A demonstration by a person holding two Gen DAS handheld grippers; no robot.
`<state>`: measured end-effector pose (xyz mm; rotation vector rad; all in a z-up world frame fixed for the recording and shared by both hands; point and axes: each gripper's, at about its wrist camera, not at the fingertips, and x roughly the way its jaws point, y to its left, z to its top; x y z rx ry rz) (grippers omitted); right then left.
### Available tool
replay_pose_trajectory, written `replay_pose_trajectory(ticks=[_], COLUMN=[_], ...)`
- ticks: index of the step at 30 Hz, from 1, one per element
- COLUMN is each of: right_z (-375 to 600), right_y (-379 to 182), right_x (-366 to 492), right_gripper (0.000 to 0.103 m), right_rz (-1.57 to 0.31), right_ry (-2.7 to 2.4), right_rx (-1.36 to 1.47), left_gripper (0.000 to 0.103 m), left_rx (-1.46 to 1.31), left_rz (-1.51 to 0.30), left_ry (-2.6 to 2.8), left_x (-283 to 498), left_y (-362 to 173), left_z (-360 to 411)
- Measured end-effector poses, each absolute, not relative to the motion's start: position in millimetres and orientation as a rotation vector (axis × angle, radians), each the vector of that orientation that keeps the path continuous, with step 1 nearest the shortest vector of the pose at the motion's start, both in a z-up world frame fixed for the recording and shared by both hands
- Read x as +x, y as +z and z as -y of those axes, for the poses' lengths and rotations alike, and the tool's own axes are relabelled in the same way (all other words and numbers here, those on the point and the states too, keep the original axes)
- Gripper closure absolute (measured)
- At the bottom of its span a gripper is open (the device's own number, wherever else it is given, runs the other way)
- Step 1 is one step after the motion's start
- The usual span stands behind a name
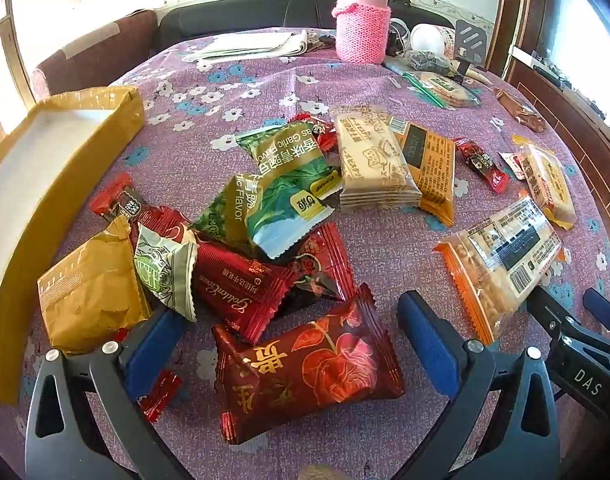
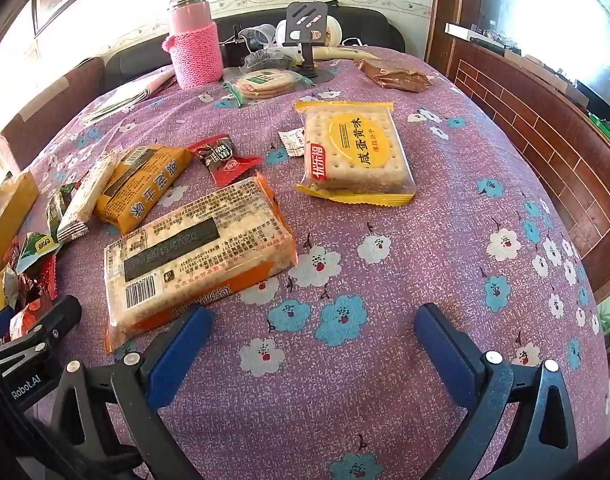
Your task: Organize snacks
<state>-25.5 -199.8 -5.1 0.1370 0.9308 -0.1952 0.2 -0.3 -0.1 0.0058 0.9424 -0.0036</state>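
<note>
Snacks: all loose on my bench (image 2: 385, 380); yellow box (image 1: 45, 184) empty; sorting not begun. My left gripper (image 1: 293, 344) and right gripper (image 2: 313, 344): fingers released, nothing grasped.

A pink flask (image 2: 193, 40) in a knitted pink sleeve stands at the far end of a table covered with a purple flowered cloth (image 2: 405, 280). Beside it stands a dark phone stand (image 2: 307, 28), with folded papers (image 1: 249, 46) to its other side.
</note>
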Motion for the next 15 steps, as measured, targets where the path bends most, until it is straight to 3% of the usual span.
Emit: replay_pose_trajectory(ticks=[15], right_z=[199.9], right_y=[-5.3], right_x=[-25.5], right_gripper=[0.0], right_rz=[-0.931], right_ry=[-0.195], right_rx=[0.137], left_gripper=[0.0], left_rx=[0.005], left_rz=[-0.942], left_ry=[-0.004], left_x=[0.3], left_y=[0.6], left_z=[2.1])
